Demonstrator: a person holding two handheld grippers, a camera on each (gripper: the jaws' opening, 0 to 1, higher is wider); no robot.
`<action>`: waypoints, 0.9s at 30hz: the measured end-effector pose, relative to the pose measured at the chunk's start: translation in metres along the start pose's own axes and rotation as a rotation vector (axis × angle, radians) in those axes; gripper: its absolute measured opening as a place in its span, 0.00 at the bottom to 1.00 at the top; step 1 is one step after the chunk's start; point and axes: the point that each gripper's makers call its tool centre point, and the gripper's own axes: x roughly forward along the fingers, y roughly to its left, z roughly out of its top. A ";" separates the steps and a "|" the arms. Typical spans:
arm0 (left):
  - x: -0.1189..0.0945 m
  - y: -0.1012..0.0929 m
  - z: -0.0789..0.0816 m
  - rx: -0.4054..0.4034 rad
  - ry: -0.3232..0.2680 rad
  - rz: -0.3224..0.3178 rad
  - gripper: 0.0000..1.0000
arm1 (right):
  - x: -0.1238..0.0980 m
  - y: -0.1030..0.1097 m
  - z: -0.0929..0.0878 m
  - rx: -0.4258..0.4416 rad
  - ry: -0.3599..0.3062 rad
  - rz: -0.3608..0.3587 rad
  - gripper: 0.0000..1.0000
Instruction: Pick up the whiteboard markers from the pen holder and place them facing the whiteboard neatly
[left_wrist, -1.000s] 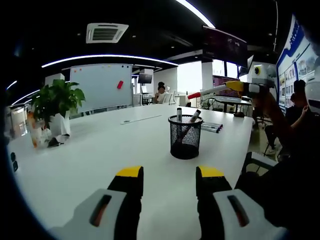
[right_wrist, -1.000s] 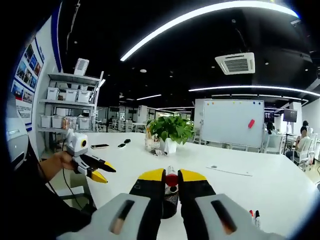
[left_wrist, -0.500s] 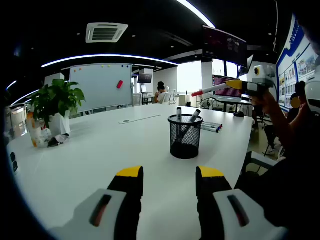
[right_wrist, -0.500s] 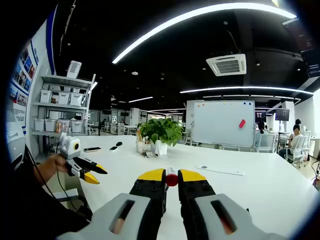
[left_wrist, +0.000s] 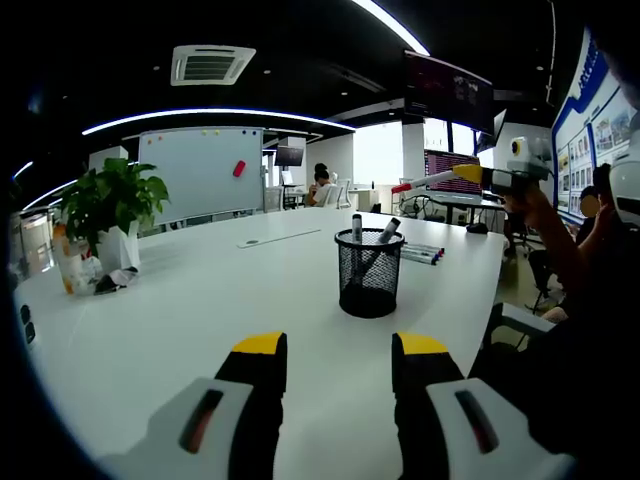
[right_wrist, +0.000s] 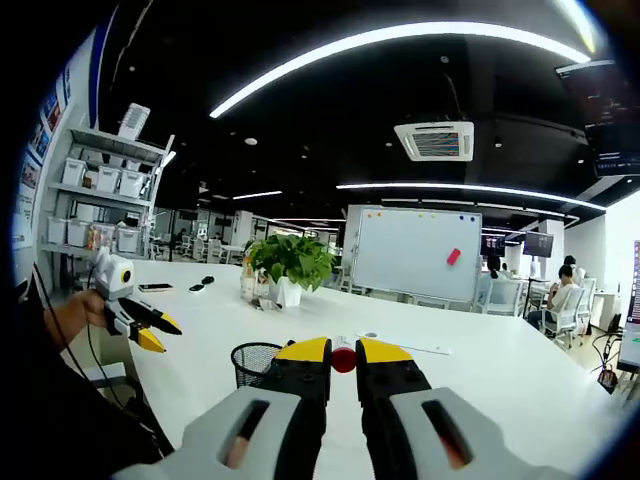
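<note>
Now my right gripper (right_wrist: 343, 359) clamps a red-capped marker (right_wrist: 343, 357) above the table (left_wrist: 180, 300), while my left gripper (left_wrist: 330, 350) hangs wide open near the holder (left_wrist: 370, 273).

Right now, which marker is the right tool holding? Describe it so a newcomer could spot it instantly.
Start at the long white table and find the black mesh pen holder near its far end. Above and to the right of it, the right tool holds a marker in the air, roughly level. Its red cap sets it apart from the dark-capped markers standing in the holder and the markers lying on the table.
</note>
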 end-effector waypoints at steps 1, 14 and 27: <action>0.000 0.000 0.000 0.000 -0.001 0.001 0.43 | -0.001 -0.001 -0.001 -0.002 0.002 0.000 0.13; 0.000 -0.001 0.000 0.002 0.001 -0.002 0.43 | -0.017 -0.022 -0.001 0.012 -0.005 -0.031 0.13; -0.001 0.000 0.001 0.005 0.000 -0.001 0.43 | -0.031 -0.036 -0.016 0.039 0.013 -0.067 0.13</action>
